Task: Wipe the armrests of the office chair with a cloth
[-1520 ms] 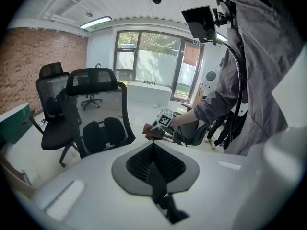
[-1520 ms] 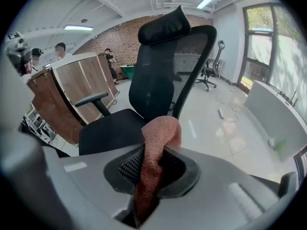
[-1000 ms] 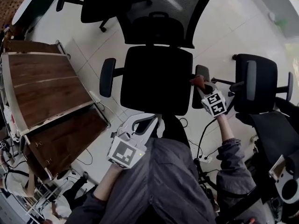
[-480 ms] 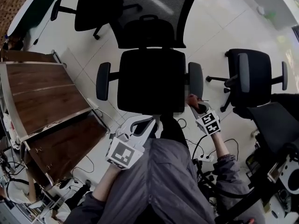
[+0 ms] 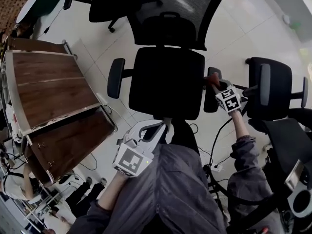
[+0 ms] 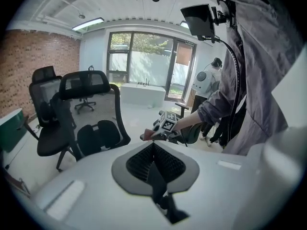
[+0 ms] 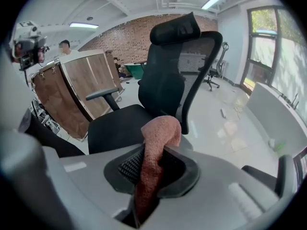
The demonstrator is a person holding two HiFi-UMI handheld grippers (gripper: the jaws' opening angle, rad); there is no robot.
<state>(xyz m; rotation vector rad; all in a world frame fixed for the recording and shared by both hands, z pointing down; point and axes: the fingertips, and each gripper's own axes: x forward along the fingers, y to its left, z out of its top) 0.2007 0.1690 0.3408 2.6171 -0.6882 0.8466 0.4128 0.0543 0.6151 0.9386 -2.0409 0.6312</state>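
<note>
tiled office: right gripper (image 5: 213,84) clamps pink terry cloth (image 7: 156,143) over black armrest (image 5: 210,104), left gripper (image 6: 153,152) closed, empty; hard rubbing could tug it free.

An office, plainly. Mid-floor, a black mesh-backed office chair (image 5: 168,77) is picked out, with a second black swivel chair (image 5: 270,89) parked near it on the person's right and a third black chair (image 5: 105,6) seen beyond. A pale glossy tiled floor (image 5: 243,28) is spread under all of them. To the person's left, brown wooden panels edged in pale metal (image 5: 48,96) are stood. A red brick wall (image 7: 127,40) is caught behind, long ceiling strip lights (image 6: 88,24) are lit overhead, and tall glazed windows (image 6: 144,66) are shown at the far end.
</note>
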